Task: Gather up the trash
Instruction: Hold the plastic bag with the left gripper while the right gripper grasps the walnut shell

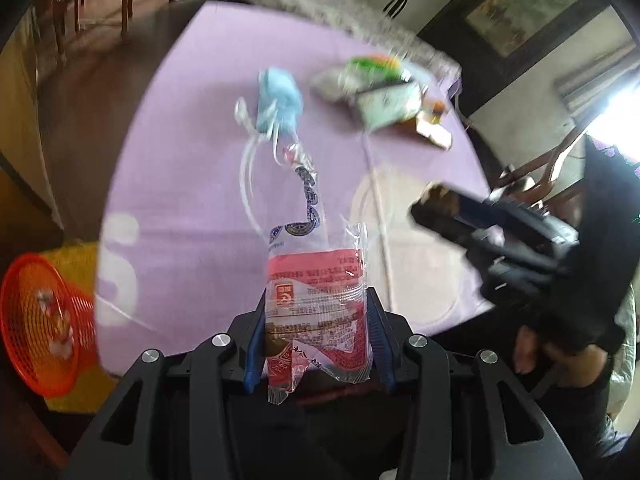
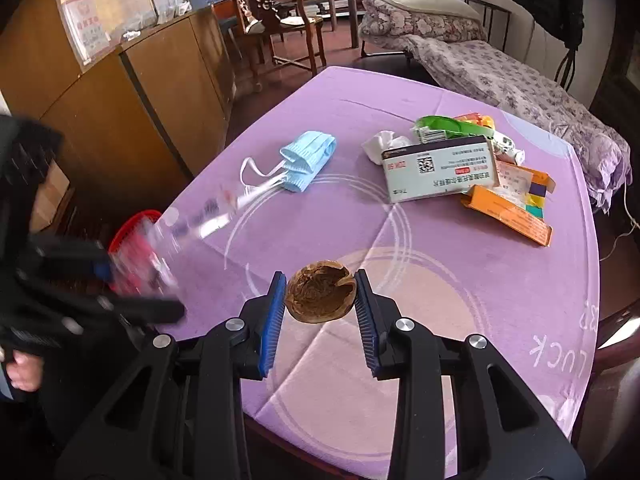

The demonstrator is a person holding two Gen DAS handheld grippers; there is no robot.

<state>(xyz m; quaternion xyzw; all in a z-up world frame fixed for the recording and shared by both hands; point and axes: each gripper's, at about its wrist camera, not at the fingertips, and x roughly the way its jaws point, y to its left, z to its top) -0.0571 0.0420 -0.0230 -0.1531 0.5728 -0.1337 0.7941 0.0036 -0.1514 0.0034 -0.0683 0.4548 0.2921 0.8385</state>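
My left gripper [image 1: 316, 312] is shut on a clear plastic wrapper with red print [image 1: 316, 300], which sticks up between the blue pads above the near table edge. My right gripper [image 2: 321, 294] is shut on a brown walnut half-shell [image 2: 321, 297], lifted over the purple tablecloth [image 2: 460, 264]. From the left wrist view that right gripper [image 1: 434, 202] shows at the right with the shell at its tip. A red mesh basket [image 1: 38, 320] sits low beside the table at the left, with some scraps in it. A blue face mask [image 2: 308, 160] lies mid-table.
A pile of trash lies at the far right of the table: a white medicine box [image 2: 438, 174], orange boxes [image 2: 510, 208], crumpled tissue [image 2: 380, 144] and green packaging [image 2: 440, 124]. A wooden cabinet [image 2: 120, 112] stands left, a bed [image 2: 500, 68] behind, chairs beyond.
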